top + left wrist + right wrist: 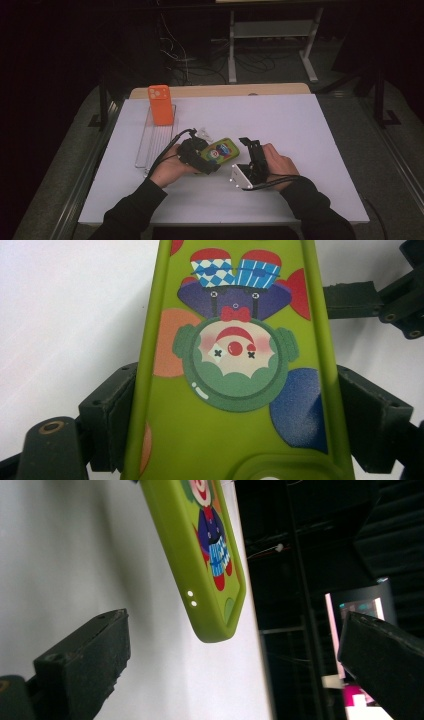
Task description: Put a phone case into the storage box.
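**Green case held at one end, free end pointing at the open right hand-held gripper**

The left hand-held gripper [204, 161] is clamped on the green case [222, 151], its pads pressing both long edges near the camera-cutout end, as the left gripper view shows [235, 390]. The case sits near the middle of the table [300, 125], closer to the near edge than the far one; the right gripper view suggests it is lifted a little off the surface, though that is hard to be sure of.

The case's long axis runs from the left hand-held gripper toward the right, slanting slightly to the far edge. Its free short end points at the right hand-held gripper [248, 145], which stands just beside it with jaws wide apart and nothing between them; the case end [215, 580] lies ahead of those jaws, nearer one than the other.

A short move in along the axis would likely bring the right jaws around the free end. The orange case [161, 104] standing on the clear rack [156, 140] near the far left corner is well apart, and bare table lies to the right.
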Demonstrator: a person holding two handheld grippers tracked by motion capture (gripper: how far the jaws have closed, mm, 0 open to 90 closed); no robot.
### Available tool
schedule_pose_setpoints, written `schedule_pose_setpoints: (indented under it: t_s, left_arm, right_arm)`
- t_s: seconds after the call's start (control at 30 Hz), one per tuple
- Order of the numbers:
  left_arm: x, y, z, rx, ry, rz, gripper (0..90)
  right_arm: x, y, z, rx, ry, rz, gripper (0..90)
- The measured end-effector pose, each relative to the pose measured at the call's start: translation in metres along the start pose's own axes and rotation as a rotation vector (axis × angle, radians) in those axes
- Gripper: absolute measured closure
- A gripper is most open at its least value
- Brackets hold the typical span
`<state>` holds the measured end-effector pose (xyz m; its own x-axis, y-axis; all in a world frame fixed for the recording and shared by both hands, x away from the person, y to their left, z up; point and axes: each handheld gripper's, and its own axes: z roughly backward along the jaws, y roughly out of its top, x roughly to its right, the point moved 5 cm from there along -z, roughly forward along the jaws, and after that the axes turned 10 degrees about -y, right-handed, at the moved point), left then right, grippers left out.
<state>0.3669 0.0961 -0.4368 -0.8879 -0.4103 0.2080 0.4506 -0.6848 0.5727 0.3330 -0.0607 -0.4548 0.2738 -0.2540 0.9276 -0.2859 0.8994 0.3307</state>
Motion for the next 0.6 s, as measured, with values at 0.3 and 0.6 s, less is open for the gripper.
schedule_pose_setpoints:
  t_s: [0.3,0.6]
  left_arm:
    - [0.002,0.001,-0.001,0.0,-0.002,-0.009,15.4]
    - [0.004,0.002,-0.002,-0.006,-0.012,-0.024,15.4]
  right_arm:
    - [-0.001,0.008,0.0,0.025,-0.072,0.134,11.8]
    - [-0.004,0.02,0.004,0.071,-0.107,0.183,33.6]
